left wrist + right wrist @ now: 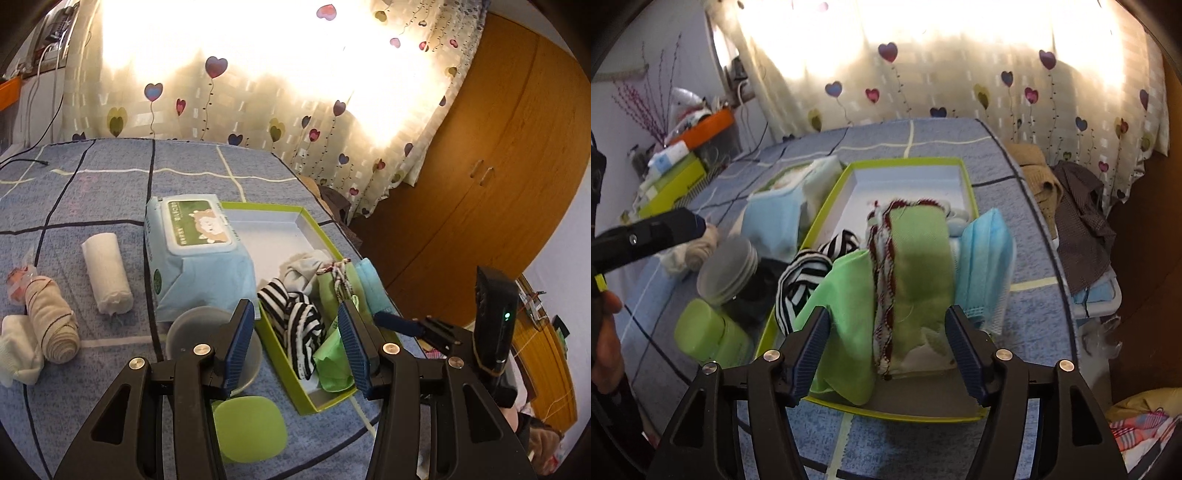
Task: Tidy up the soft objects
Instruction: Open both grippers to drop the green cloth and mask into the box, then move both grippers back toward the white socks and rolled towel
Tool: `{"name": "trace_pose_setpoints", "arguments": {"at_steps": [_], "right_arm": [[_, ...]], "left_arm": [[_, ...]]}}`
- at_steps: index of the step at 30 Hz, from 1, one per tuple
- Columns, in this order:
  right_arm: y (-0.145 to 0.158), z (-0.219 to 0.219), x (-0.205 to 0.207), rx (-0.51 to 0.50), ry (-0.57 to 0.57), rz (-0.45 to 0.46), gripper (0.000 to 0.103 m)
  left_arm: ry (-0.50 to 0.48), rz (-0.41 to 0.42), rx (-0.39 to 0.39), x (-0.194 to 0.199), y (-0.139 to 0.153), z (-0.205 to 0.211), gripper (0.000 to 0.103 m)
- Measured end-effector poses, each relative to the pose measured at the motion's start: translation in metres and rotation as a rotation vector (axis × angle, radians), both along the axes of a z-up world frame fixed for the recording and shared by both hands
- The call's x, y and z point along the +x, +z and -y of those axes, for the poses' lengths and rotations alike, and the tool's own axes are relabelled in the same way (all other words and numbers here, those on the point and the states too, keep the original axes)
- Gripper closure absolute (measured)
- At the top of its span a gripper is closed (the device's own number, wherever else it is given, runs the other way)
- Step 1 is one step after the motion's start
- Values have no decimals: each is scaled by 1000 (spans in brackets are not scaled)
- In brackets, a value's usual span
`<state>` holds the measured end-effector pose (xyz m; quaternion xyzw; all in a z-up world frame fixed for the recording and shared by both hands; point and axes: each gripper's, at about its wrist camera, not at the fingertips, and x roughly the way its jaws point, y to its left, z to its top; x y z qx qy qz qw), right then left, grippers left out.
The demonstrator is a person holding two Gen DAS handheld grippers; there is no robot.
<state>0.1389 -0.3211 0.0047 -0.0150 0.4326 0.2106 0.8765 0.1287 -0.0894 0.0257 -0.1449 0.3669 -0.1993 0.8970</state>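
Blue wipes pack [199,254] flanks green box [325,236].

One box [325,236], one wipes pack [195,254], three cloth rolls [107,278].

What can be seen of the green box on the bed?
The green box is a shallow, open cardboard tray, lime outside and white inside, lying flat on the blue checked bedspread. Its far half is bare. The near half holds a striped cloth, green cloths and a blue mask. A wipes pack sits against its left side.
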Motion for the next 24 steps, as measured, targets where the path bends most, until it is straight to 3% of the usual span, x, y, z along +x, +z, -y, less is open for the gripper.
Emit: {"name": "trace_pose_setpoints", "arguments": {"at_steps": [9,24], "right_arm": [[-13,-13,26,-69,-13,-17,43],[-13,-44,94,-69,-10,-24,43]], "left_arm": [[22,-5,-21,1,-3,-12,55],[77,-20,-50,4,-11,-38,55]]}}
